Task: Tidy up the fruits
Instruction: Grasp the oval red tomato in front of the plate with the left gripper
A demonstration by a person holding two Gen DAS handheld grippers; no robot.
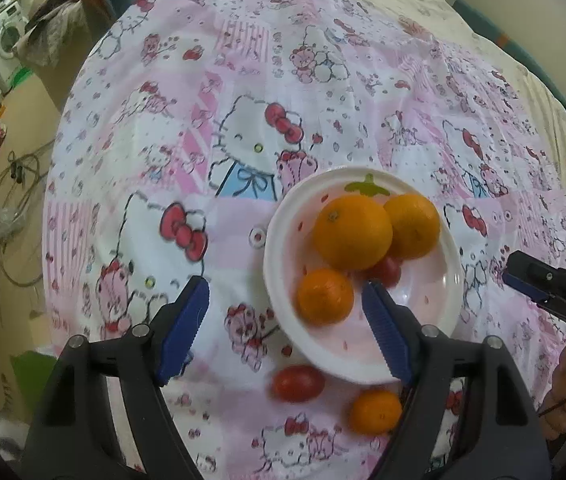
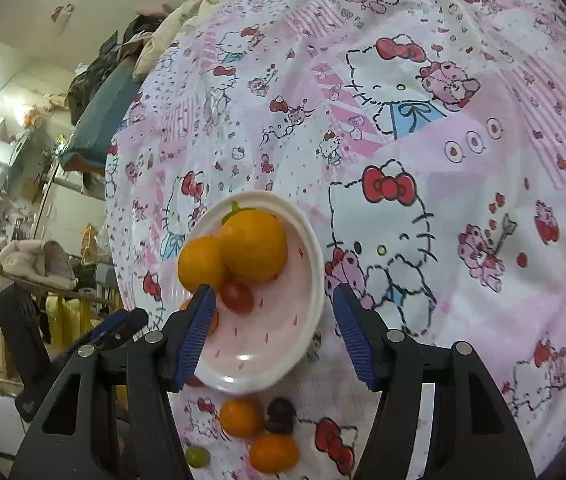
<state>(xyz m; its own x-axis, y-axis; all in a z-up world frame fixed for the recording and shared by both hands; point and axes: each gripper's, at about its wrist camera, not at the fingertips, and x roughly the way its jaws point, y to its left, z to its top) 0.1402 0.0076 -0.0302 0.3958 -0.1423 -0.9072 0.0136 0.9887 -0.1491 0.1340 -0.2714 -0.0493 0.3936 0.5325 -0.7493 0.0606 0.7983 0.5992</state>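
Note:
A white plate (image 1: 423, 304) with a pink inside lies on the cartoon-print cloth. It holds a large orange (image 1: 353, 232), a second orange (image 1: 413, 226), a small orange (image 1: 325, 296) and a cherry tomato (image 1: 387, 271). My left gripper (image 1: 284, 284) hangs open and empty above the plate's near-left rim. In front of the plate lie a red tomato (image 1: 298, 383) and a small orange (image 1: 376, 411). In the right wrist view my right gripper (image 2: 273, 290) is open and empty over the plate (image 2: 267, 340), just above the tomato (image 2: 237, 297).
Near the plate's front edge lie two small oranges (image 2: 241, 417) (image 2: 274, 458), dark fruits (image 2: 281, 414) and a green grape (image 2: 197, 457). The cloth (image 1: 243, 80) stretches wide behind the plate. Cluttered floor and shelves lie beyond the left edge.

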